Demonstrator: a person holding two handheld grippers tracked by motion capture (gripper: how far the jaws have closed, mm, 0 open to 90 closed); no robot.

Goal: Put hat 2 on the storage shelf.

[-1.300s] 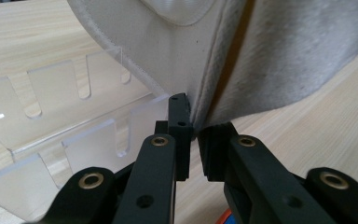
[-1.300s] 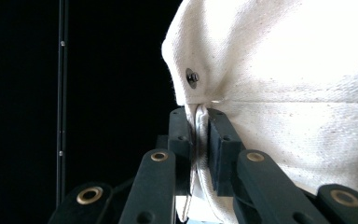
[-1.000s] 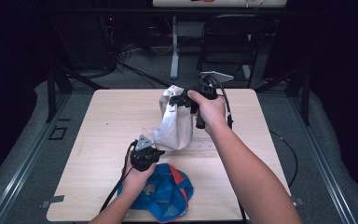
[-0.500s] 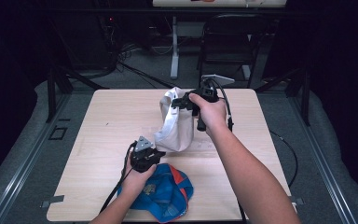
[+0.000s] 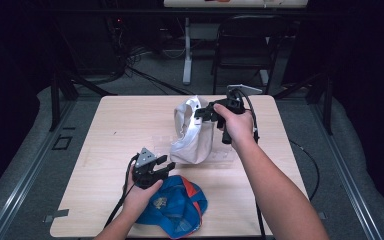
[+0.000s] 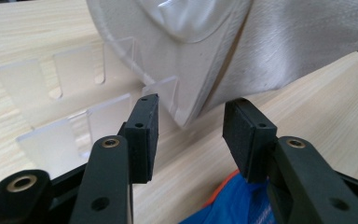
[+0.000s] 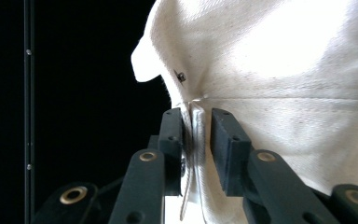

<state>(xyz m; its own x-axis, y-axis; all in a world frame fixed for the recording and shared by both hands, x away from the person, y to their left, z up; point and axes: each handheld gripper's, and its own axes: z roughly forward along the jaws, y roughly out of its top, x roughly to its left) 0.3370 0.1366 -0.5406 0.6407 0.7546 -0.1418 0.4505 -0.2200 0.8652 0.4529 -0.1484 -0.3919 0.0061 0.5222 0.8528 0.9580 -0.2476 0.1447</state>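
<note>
Left gripper point(image 5: 161, 166) low over pale wooden counter point(image 5: 115, 135), jaws just been opening, now spread, nothing between; brim tip of white fabric cap point(image 6: 242, 51) just beyond pads.
Blue-and-orange fabric cap point(image 5: 177, 206) on counter at near edge, under left hand.
Clear slotted acrylic rack point(image 6: 74, 107) on counter, white cap leaning into it.
Right gripper point(image 7: 196, 140) at white cap's upper edge; jaws just been opening, fold of fabric between pads, grip loosening.

Black claws point(image 6: 191, 135); brass-ringed screws
</note>
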